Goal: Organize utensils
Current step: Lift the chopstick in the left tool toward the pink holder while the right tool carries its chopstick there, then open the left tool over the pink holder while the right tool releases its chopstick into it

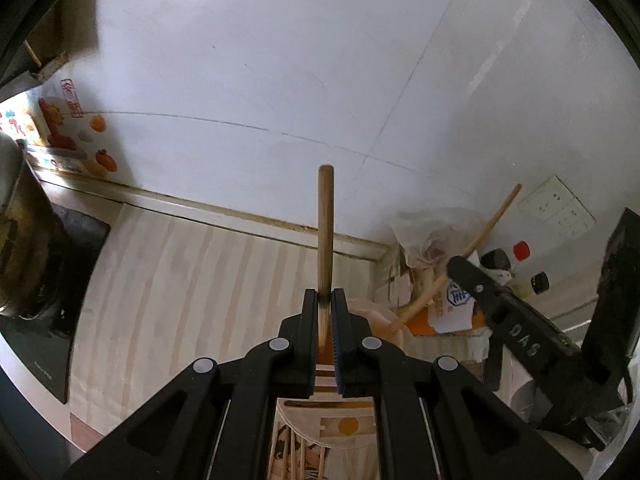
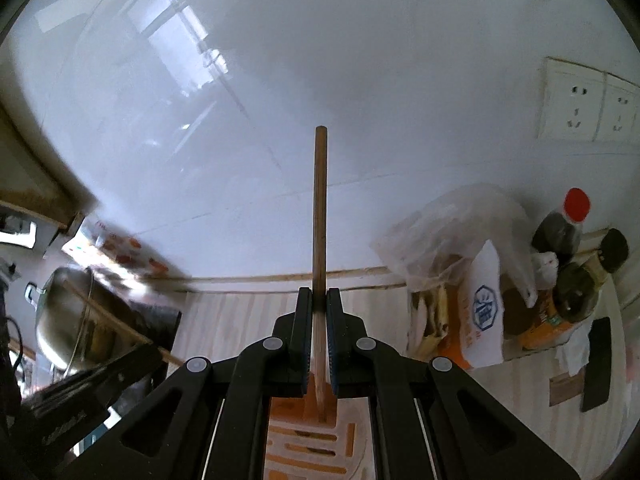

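**Striped counter, crowded at both ends**

The counter [image 1: 192,264] has a pale surface with faint beige stripes and meets a white tiled wall at a stained seam. At its left end stands a steel pot [image 2: 68,312] on a dark stove top [image 1: 44,336]. In the right corner sit a crumpled plastic bag [image 2: 452,232], an orange-and-white packet [image 2: 480,320], a red-capped bottle [image 2: 564,224] and dark-lidded jars [image 2: 576,292]. Nearer lies a flat black object [image 2: 596,364], possibly a phone, beside white tissue [image 2: 576,352].
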Motion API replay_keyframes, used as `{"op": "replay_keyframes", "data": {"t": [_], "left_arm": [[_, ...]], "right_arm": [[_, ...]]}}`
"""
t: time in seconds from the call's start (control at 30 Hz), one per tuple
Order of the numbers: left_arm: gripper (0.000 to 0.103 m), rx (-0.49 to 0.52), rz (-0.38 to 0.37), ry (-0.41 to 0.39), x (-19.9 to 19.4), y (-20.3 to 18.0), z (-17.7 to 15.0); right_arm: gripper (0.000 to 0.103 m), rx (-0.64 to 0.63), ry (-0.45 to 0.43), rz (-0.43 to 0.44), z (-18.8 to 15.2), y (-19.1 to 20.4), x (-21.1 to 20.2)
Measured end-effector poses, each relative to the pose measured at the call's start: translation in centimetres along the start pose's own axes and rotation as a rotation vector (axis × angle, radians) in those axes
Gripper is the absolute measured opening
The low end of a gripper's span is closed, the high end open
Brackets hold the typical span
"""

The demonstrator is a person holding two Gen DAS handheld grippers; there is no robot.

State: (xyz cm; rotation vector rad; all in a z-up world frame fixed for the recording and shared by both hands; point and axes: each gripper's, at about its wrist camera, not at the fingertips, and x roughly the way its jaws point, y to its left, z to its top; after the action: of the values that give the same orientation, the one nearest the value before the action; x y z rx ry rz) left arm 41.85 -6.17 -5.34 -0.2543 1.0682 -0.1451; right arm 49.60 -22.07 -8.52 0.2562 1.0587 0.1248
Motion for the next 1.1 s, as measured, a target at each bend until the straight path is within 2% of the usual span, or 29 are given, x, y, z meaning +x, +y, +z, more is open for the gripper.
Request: {"op": "replay_keyframes", "data": {"t": [0.23,0.3,0.33,0.4,0.43,0.47,0.6,0.67,0.7,0.73,0.8,0.83,0.9,1.0,1.1], "left_arm": [[0.009,0.052,0.003,0.014,-0.2,-0.6,-0.8],[0.009,0.072,0.022,0.002,-0.8,-0.8,-1.1],[0.014,0.082,0.037,-0.015,-1.4,-0.8,-1.3],[0.033,0.103,0.072,-0.043,-2.2,-0.7,-1.5],[0.053,0.106,0.085,-0.055,-2.6,-0.6,-1.6],[0.068,0.109,0.098,-0.073,-3.1,-0.4,-1.8],[0.076,0.118,0.132,-0.157,-5.1,0.6,-2.7],[0.096,0.114,0.15,-0.185,-5.6,1.3,-3.1],[0.1,0.117,0.155,-0.199,-5.9,1.5,-3.5],[0.103,0.125,0.163,-0.21,-6.1,1.7,-3.9],[0.103,0.137,0.187,-0.217,-6.2,2.0,-4.6],[0.103,0.14,0.192,-0.218,-6.1,2.3,-5.1],[0.103,0.139,0.194,-0.212,-6.0,2.5,-6.0],[0.103,0.132,0.202,-0.188,-5.1,3.2,-7.6],[0.103,0.135,0.21,-0.141,-3.6,3.8,-9.3]], "right_arm": [[0.008,-0.029,0.066,0.015,-1.2,0.3,0.5],[0.014,-0.029,0.083,0.015,-1.6,0.1,0.3],[0.017,-0.025,0.087,0.013,-1.8,-0.1,0.0],[0.03,-0.019,0.079,0.01,-2.1,-0.4,-0.8],[0.031,-0.018,0.073,0.008,-2.1,-0.4,-1.2],[0.033,-0.014,0.062,0.004,-2.3,-0.6,-1.9],[0.045,0.006,0.018,-0.01,-2.8,-1.0,-4.4],[0.052,0.011,-0.012,-0.024,-3.3,-1.2,-6.0],[0.058,0.012,-0.023,-0.033,-3.6,-1.2,-6.6],[0.06,0.015,-0.031,-0.039,-3.7,-1.3,-7.1],[0.075,0.028,-0.062,-0.041,-4.5,-1.6,-8.3],[0.079,0.036,-0.081,-0.04,-4.9,-1.8,-8.9],[0.096,0.05,-0.133,-0.053,-6.1,-2.2,-10.1],[0.101,0.044,-0.174,-0.107,-7.5,-2.3,-10.8],[0.101,0.046,-0.161,-0.143,-9.1,-2.9,-10.8]]}}
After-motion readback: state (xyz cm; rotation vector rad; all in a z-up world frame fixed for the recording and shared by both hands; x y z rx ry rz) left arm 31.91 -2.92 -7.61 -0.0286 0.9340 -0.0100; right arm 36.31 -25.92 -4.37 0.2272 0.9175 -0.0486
